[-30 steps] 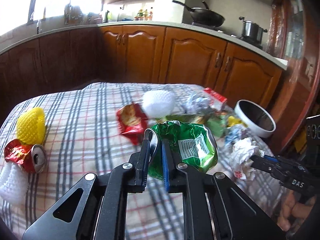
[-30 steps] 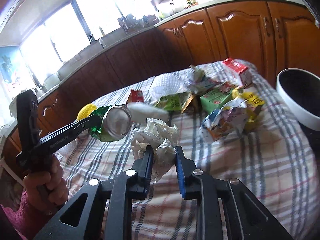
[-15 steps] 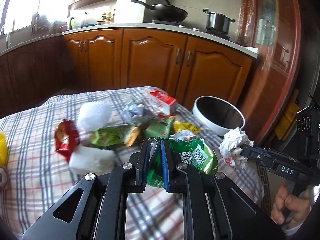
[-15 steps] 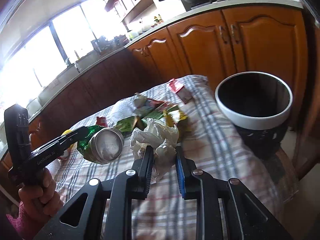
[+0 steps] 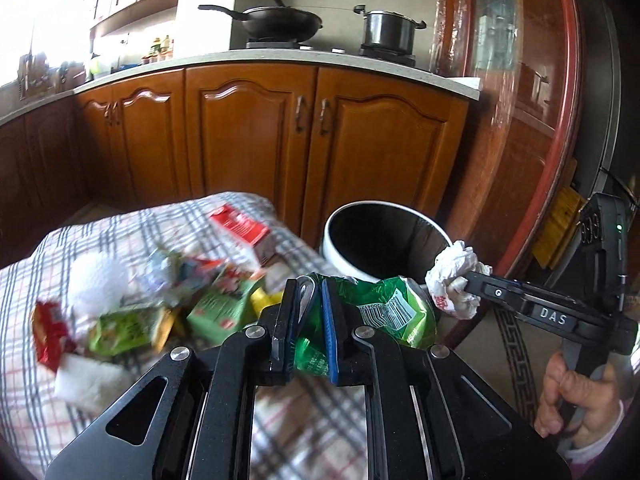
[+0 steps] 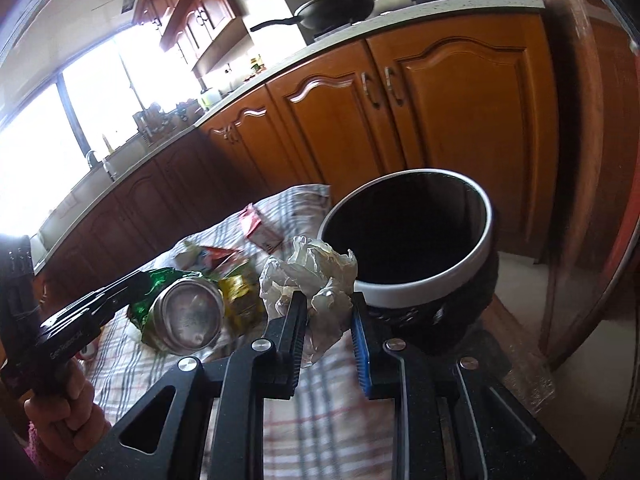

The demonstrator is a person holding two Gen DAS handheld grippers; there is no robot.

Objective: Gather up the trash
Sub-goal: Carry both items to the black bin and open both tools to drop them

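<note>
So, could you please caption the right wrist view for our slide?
Right gripper carries crumpled tissue toward the bin; left gripper holds a crushed green can.

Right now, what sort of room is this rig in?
A home kitchen, most likely. A wok and a steel pot sit on a hob, wooden cabinets run under a pale countertop, and a sink tap stands by the window.

"DAS" shows in white letters on the black arm of the right tongs [image 5: 464,282]. There's a barcode with tiny digits on the crushed green can [image 5: 384,312], too small to read.
</note>
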